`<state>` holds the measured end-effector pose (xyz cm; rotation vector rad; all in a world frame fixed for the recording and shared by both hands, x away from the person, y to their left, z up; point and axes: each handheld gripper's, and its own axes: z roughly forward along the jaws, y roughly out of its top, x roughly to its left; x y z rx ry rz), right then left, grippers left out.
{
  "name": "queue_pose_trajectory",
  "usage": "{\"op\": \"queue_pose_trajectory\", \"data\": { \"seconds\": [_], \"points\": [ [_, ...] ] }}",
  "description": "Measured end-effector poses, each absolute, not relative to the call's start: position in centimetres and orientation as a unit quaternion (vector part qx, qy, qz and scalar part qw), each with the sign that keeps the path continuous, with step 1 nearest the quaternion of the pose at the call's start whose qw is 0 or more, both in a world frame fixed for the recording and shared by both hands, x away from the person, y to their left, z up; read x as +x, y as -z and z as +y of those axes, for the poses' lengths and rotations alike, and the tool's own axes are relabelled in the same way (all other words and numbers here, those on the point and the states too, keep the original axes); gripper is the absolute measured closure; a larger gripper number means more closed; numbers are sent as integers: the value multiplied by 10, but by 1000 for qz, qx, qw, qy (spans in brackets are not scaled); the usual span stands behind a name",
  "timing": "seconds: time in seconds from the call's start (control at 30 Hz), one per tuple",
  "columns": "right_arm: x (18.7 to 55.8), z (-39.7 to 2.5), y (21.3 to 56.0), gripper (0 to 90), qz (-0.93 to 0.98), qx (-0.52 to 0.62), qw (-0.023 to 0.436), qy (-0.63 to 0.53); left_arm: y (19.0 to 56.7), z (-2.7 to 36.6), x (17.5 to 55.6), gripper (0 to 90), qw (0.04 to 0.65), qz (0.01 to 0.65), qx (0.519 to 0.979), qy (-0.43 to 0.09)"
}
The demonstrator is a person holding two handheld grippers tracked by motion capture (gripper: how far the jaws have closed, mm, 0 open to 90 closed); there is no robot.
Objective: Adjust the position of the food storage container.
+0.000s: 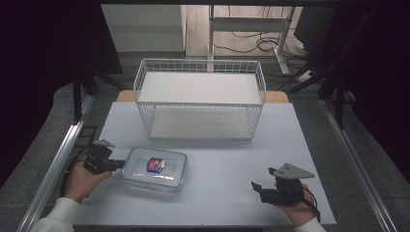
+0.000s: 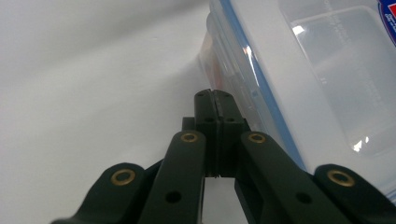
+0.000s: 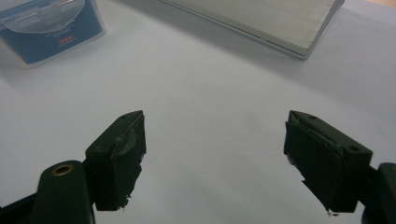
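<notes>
Left tongs [image 1: 117, 165] clenched at box [image 1: 154, 167], its 9 o'clock edge, perhaps pinching nothing. Could slip off the latch. Right tongs [image 1: 257, 187] released, idle on bench [image 1: 217, 159].

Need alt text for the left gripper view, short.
The left gripper, jaws closed together, has its tip against the side of a clear plastic food container with a blue-sealed lid. The container sits on a pale table surface, and a red-and-blue label shows at the lid's top right corner.
</notes>
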<state>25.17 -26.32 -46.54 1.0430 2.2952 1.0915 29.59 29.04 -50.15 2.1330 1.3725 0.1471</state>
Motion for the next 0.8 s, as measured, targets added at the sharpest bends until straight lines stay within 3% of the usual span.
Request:
{"op": "queue_pose_trajectory", "data": {
  "seconds": [0.8],
  "points": [
    [252, -264, 466, 210, 819, 375, 196, -387, 505, 233, 284, 900, 318, 481, 816, -19]
  ]
}}
